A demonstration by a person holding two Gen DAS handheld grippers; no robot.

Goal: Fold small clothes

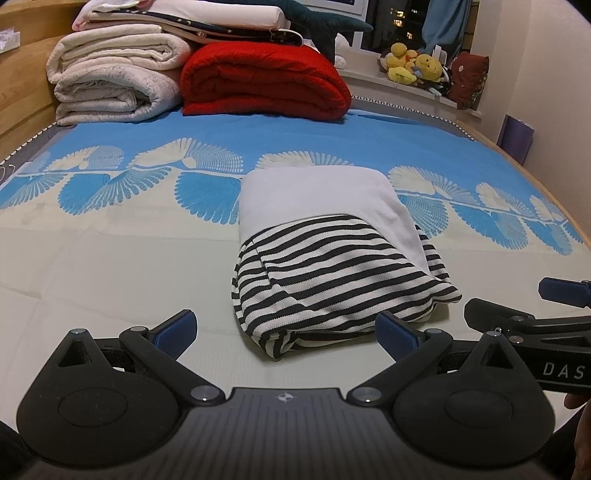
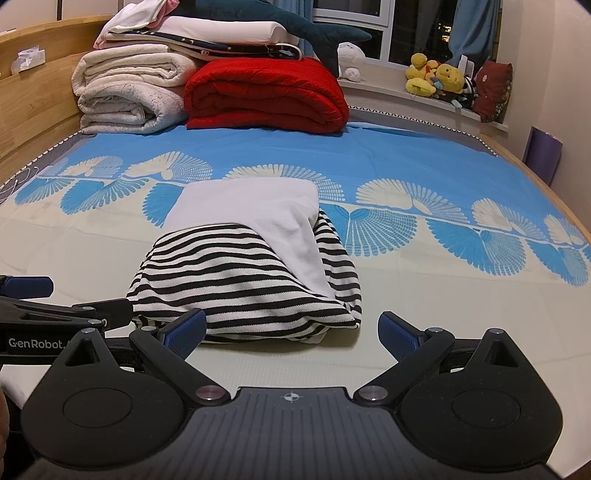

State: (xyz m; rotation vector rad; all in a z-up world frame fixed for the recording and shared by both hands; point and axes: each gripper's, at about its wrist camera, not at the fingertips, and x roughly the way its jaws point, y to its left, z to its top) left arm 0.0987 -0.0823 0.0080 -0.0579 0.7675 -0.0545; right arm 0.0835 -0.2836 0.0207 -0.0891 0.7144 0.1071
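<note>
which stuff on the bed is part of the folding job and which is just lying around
Part of the job:
- striped garment, folded on the bedsheet
- left gripper, open
- right gripper, open

Just lying about:
- red blanket
- cream blankets
- plush shark
- yellow soft toys

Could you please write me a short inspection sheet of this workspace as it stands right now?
Surface: bed sheet, cream near, blue fan pattern beyond.
Job's things: striped garment lying folded, a white part on top at its far end.
Clutter: red blanket and cream blankets stacked at the far end.
Grippers: left gripper and right gripper both open, empty, just short of the garment.
Cables: nothing seen.
Surroundings: wooden headboard at left, yellow plush toys on the window sill, dark outside.
</note>
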